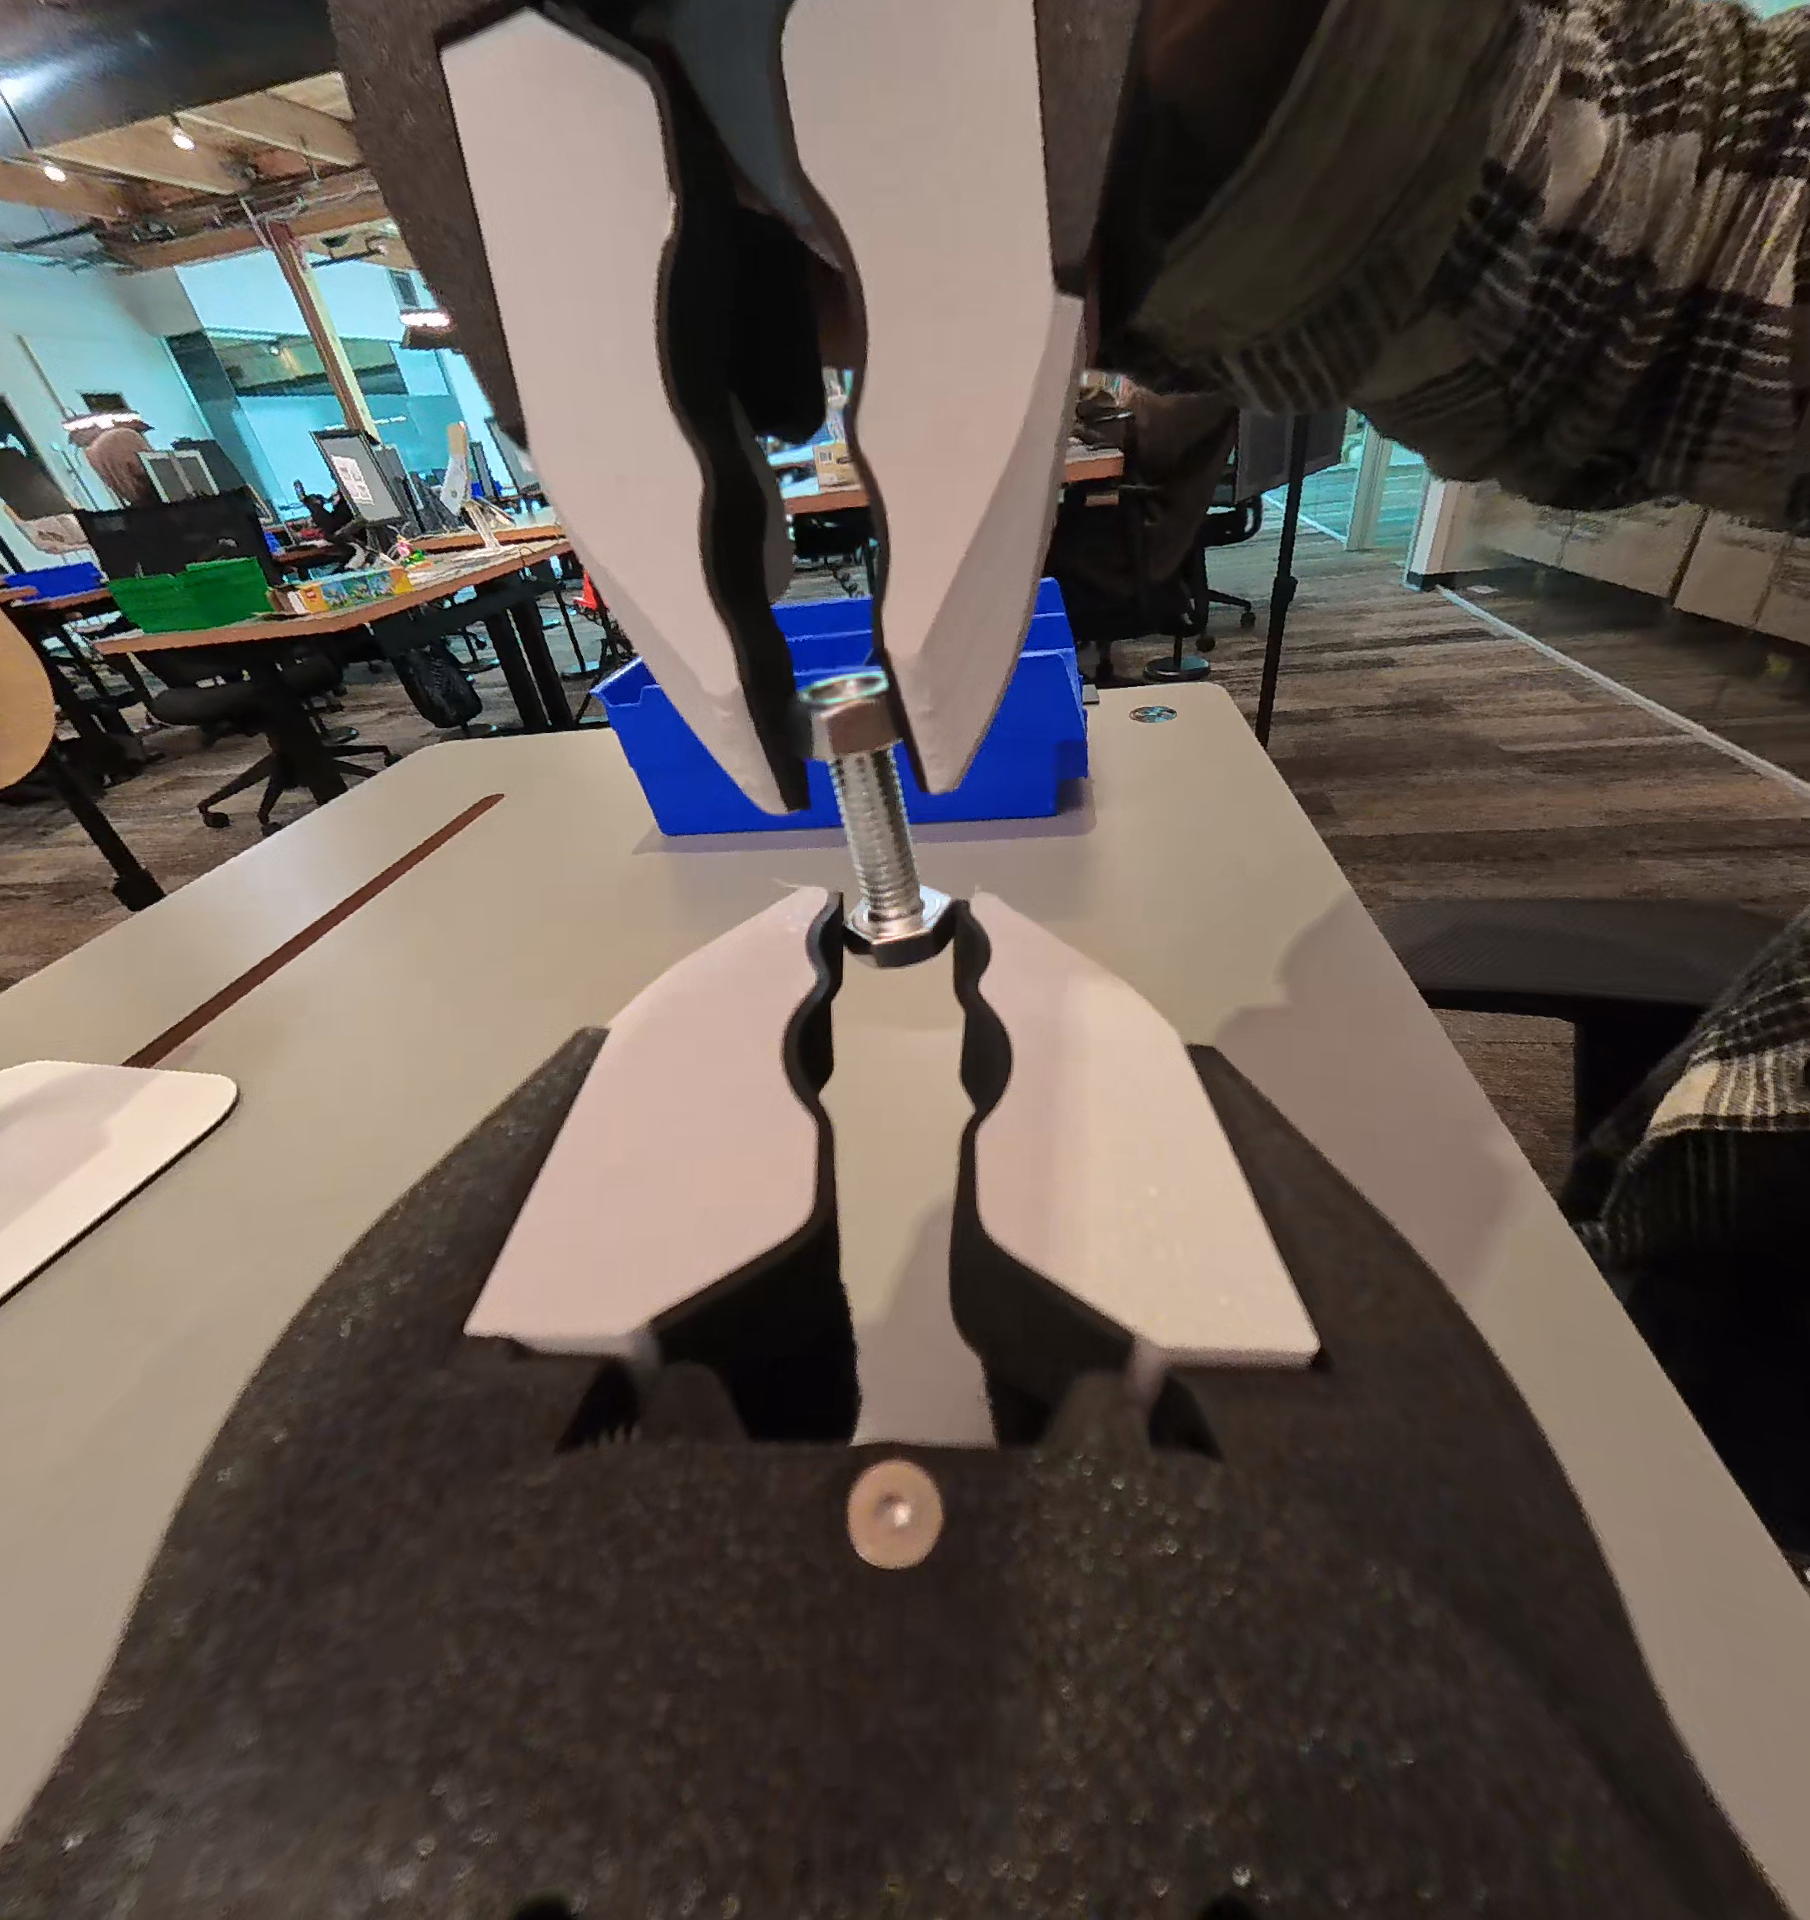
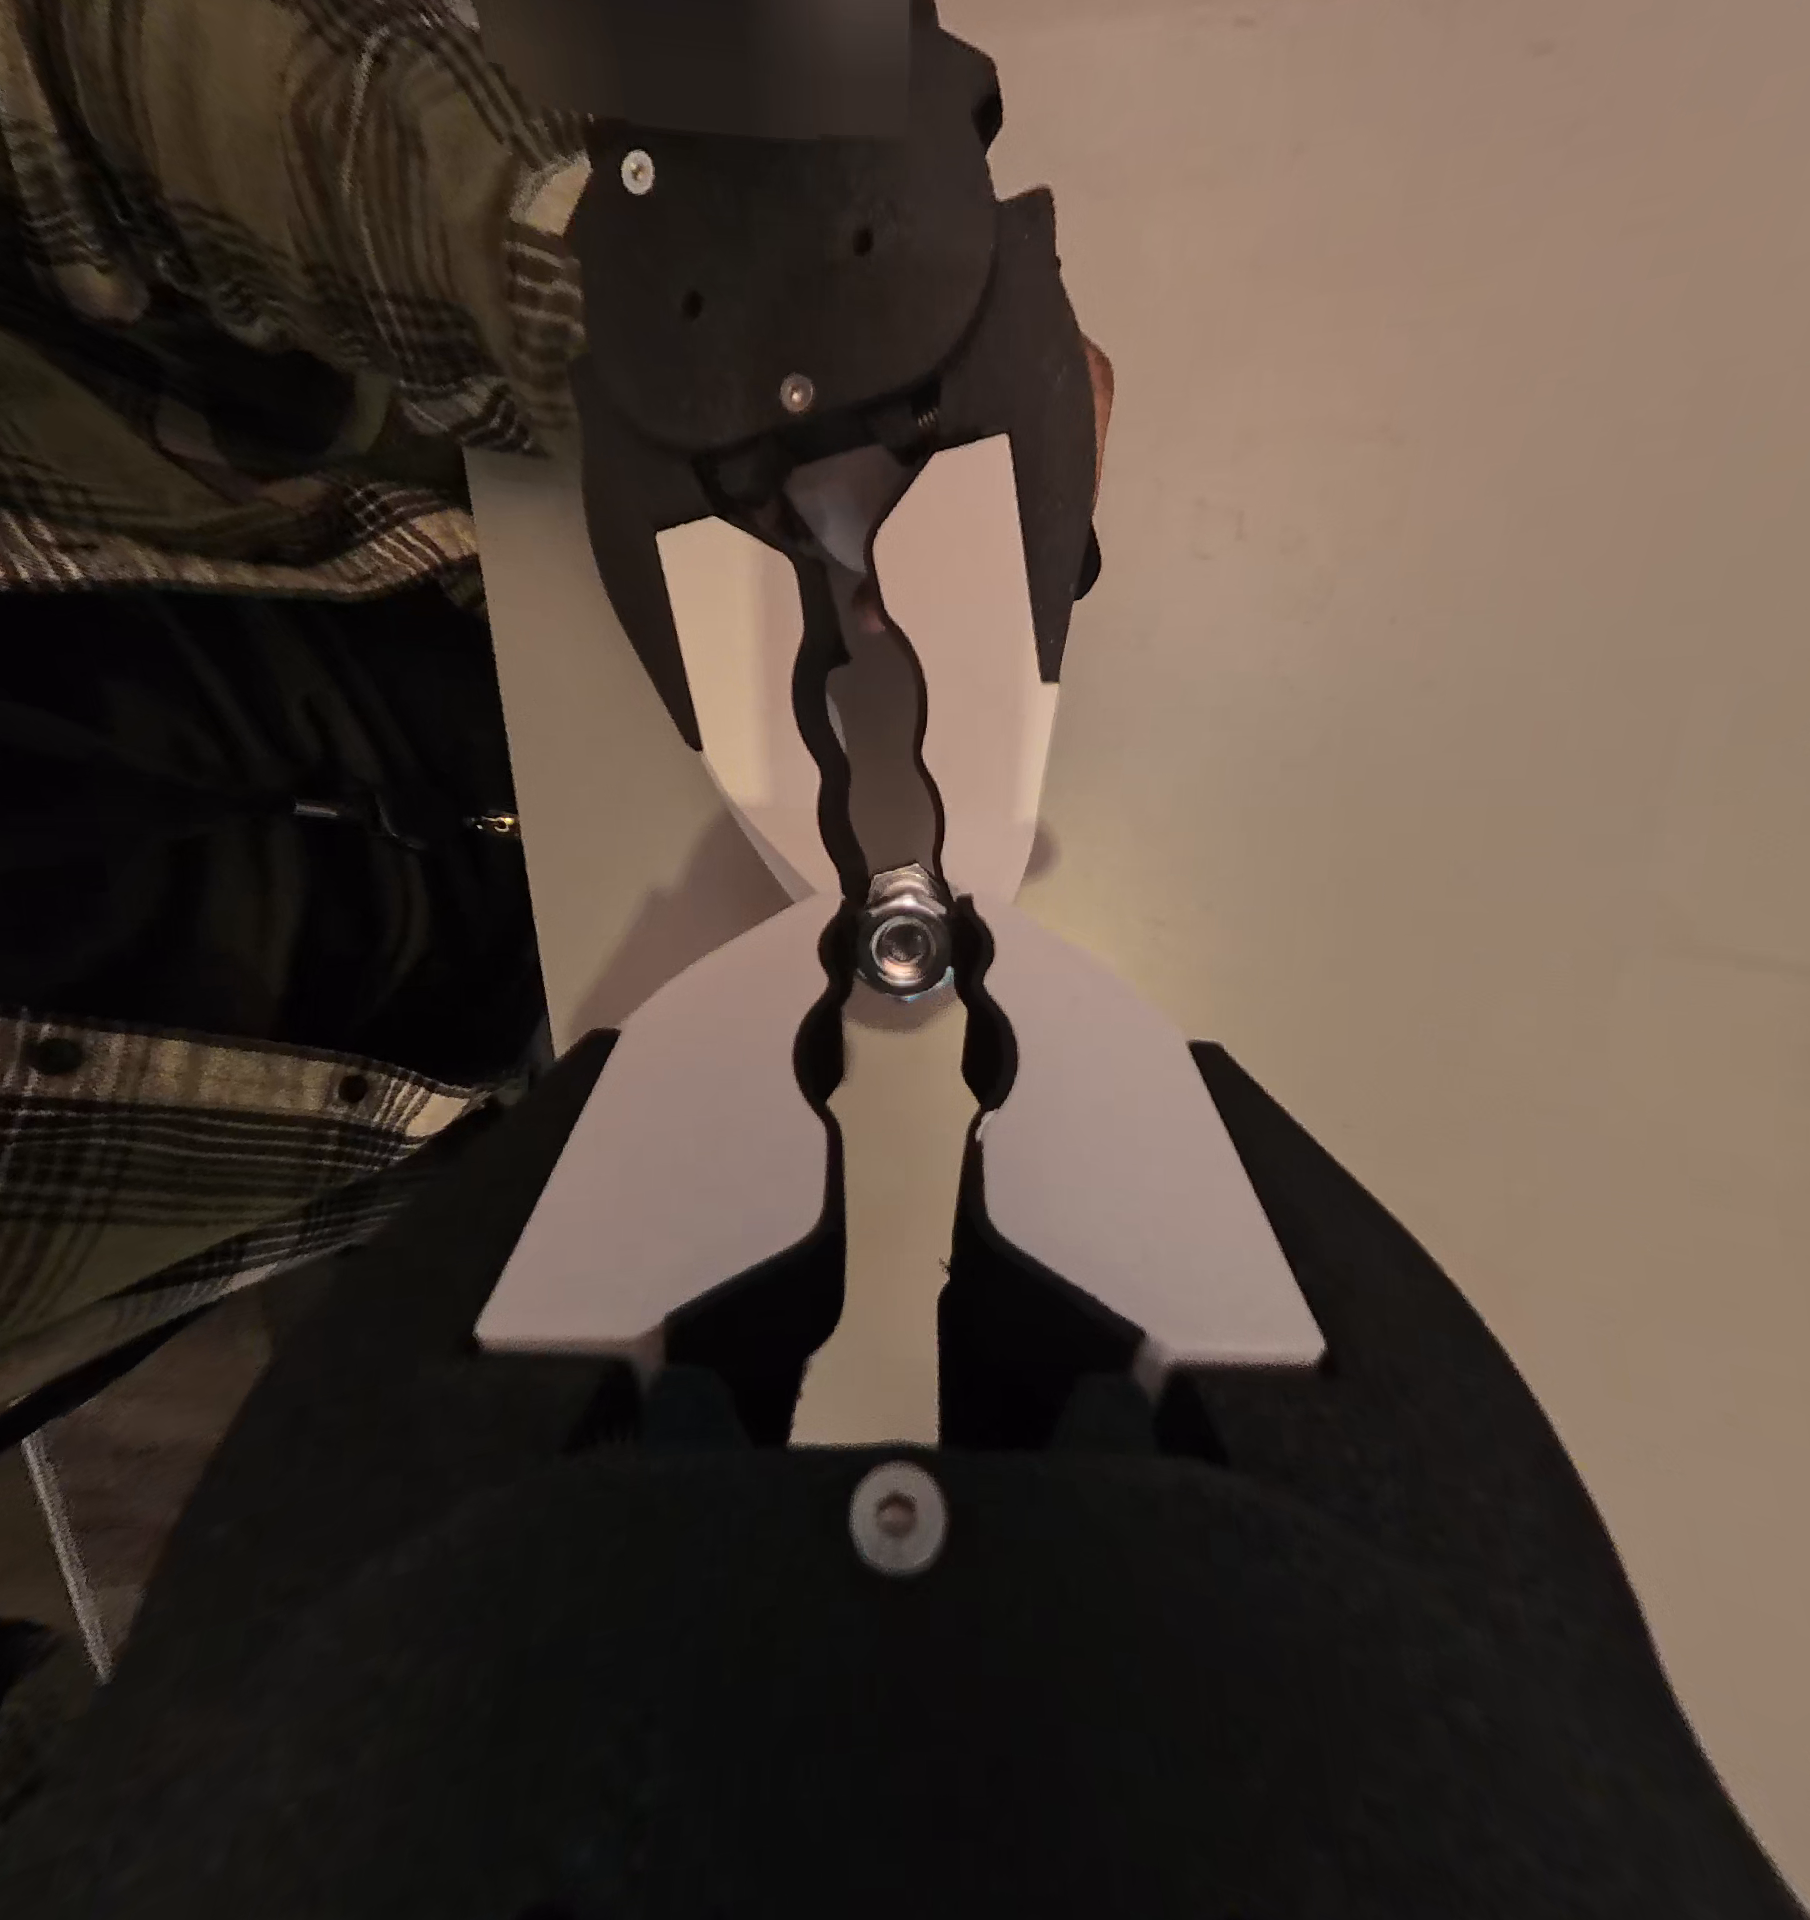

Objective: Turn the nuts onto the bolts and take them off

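The bolt (image 1: pixel 873 821) stands upright between both claws: left gripper (image 1: pixel 896 914) pinches the nut (image 1: pixel 896 928) below, right gripper (image 1: pixel 849 764) clamps the head above

The left wrist view is bright and cool, lit by ceiling lamps (image 1: pixel 182 133) far behind the sharp, glinting bolt (image 1: pixel 873 821); lines bow toward its edges. The right wrist view is dim and warm: the table (image 2: pixel 1400 623) is evenly shaded, the plaid sleeve (image 2: pixel 205 312) left of it blurred
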Motion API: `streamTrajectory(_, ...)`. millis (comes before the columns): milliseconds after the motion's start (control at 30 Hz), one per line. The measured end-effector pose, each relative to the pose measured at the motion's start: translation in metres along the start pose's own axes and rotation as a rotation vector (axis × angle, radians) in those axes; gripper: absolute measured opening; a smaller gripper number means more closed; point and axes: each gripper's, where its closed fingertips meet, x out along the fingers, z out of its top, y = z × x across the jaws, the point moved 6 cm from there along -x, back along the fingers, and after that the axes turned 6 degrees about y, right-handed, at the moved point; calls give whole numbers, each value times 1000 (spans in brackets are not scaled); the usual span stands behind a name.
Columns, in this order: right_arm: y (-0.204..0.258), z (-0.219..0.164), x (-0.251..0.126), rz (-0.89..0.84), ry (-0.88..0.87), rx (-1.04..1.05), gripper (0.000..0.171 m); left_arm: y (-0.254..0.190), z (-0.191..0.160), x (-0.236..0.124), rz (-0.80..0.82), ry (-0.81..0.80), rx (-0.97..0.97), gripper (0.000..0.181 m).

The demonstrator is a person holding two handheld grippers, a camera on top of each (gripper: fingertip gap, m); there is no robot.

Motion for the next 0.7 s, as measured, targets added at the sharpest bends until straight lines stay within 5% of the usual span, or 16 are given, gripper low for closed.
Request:
streamTrajectory(133,-1,3,-6,-11,-67,-12,20,0,3,-3,-1,-51,-30,19)
streamTrajectory(433,-15,-11,-20,-94,-562,117,83,4,8,-11,34,-121,-40,19)
streamTrajectory(700,-26,-24,-13,-127,-715,150,83,3,12,-14,17,-168,-51,19)
